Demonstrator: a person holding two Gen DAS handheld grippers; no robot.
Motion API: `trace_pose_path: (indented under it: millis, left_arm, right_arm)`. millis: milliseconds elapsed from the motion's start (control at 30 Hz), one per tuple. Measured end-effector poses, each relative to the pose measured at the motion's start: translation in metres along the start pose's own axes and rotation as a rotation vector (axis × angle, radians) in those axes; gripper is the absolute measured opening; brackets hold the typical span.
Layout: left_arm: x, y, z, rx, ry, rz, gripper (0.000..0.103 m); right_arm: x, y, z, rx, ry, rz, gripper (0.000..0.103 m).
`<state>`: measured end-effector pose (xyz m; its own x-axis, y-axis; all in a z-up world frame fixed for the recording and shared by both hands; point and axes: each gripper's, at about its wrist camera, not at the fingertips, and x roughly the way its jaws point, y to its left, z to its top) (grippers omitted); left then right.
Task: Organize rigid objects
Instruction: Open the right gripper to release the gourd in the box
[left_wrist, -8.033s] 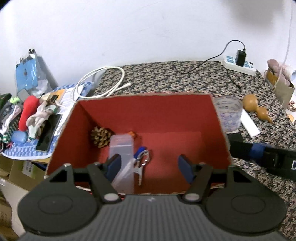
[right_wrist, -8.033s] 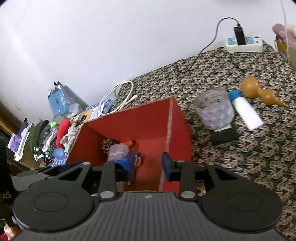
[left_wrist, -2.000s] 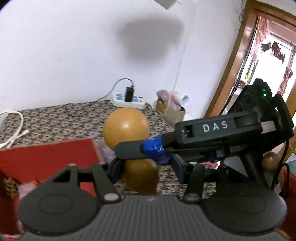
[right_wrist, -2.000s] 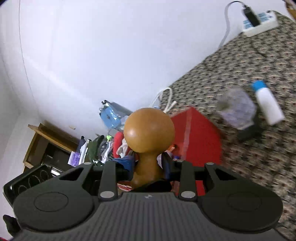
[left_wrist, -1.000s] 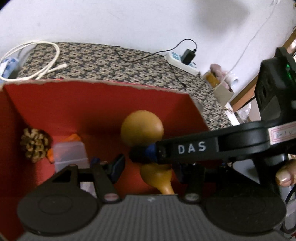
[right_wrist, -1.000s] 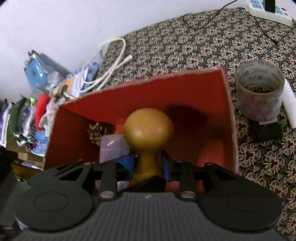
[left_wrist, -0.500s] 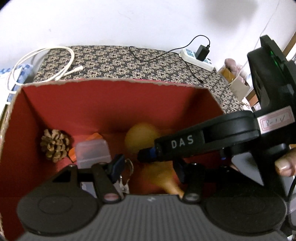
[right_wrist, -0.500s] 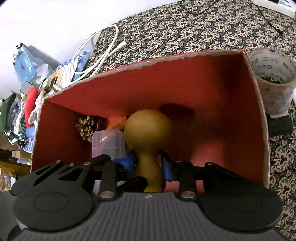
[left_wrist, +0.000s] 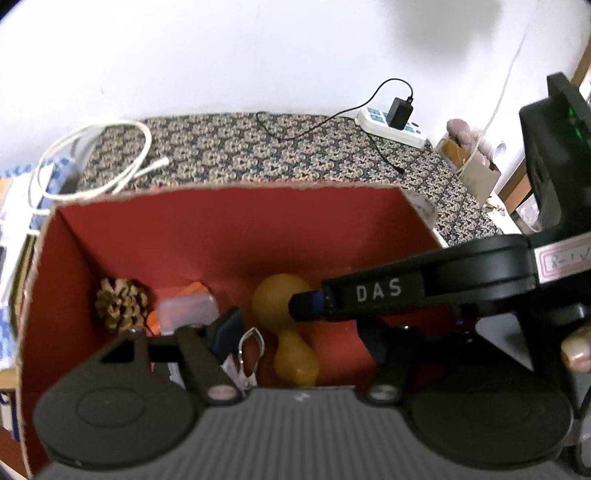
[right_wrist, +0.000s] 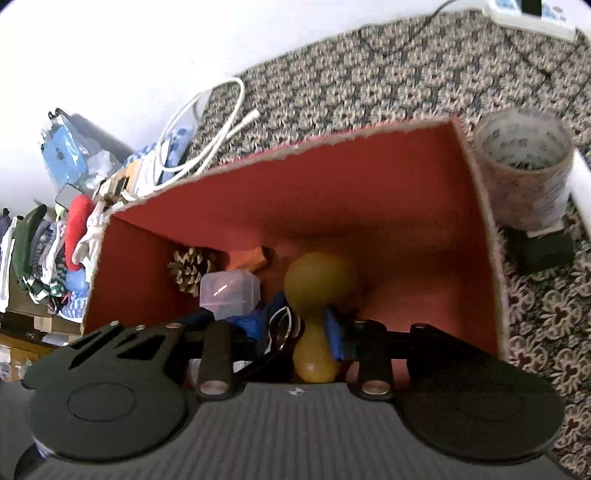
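The tan hourglass gourd (right_wrist: 317, 306) now lies low-centre in the red cardboard box (right_wrist: 369, 177); right gripper (right_wrist: 295, 332) fingers have spread, left gripper (left_wrist: 299, 332) fingers gape empty

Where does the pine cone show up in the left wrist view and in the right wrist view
Left wrist view: the pine cone lies in the far left corner of the red box, left of centre.
Right wrist view: the pine cone sits left of centre, in the same far left corner.
Shared landmark: the clear plastic container just right of it in both views.
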<state>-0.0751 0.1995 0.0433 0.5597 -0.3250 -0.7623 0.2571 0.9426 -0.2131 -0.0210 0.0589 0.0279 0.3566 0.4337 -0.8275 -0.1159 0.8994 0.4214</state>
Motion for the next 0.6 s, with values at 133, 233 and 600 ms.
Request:
trace_pose_path:
  millis: [133,233,600]
  left_arm:
    - [-0.009,-0.014,-0.003,0.047,-0.03,0.035,0.071]
    - [-0.016,-0.022,-0.004,0.053,-0.041,0.046,0.071]
    - [-0.036,-0.037,-0.014,0.097,-0.058,0.137,0.073]
  right_arm:
    - [-0.012,0.001,-0.004,-0.02,-0.053,-0.009,0.017]
    - [-0.019,-0.001,-0.007,-0.014,-0.09,-0.004,0.017]
    - [-0.056,-0.018,-0.016,0.077,-0.24,0.037,0.017]
